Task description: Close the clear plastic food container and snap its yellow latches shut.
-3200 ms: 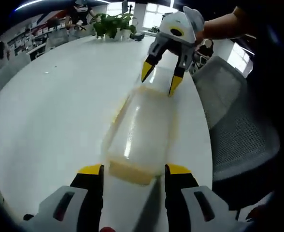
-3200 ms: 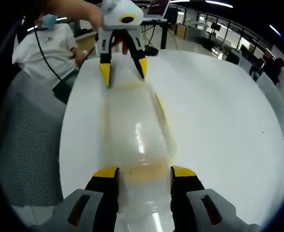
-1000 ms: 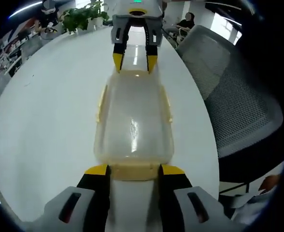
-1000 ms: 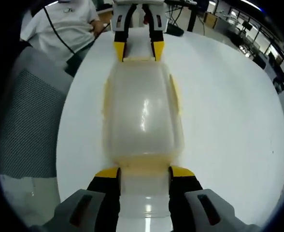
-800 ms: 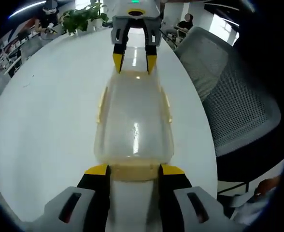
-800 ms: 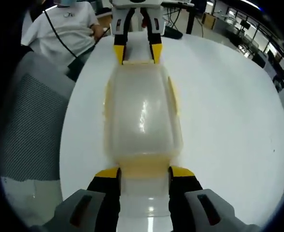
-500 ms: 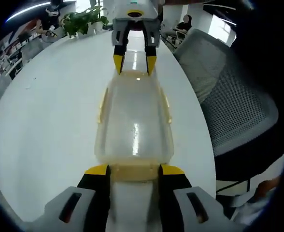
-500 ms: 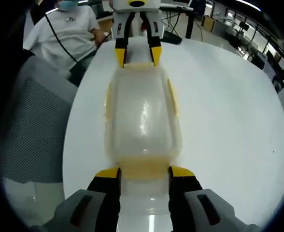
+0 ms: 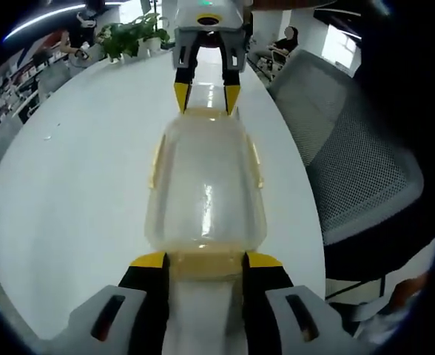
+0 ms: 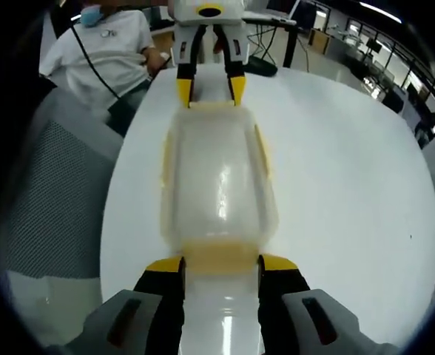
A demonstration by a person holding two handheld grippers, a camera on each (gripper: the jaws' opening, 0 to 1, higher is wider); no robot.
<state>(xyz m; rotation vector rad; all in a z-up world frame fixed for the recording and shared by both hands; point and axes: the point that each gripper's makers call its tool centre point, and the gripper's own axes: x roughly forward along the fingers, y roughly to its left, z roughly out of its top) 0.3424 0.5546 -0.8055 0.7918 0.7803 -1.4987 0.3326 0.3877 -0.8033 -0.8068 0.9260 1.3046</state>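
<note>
Container (image 9: 205, 181) unmoved between both grippers' jaws.

**Hidden / unclear bits**

Container (image 9: 205, 188) end latches (image 10: 220, 255) partly tucked betw. claw tips; whether snapped can't be told. Side latches (image 9: 156, 159) blurred. Mesh chair (image 9: 351, 155) cut off by edge. Plants (image 9: 132, 35) too small for detail.
</note>
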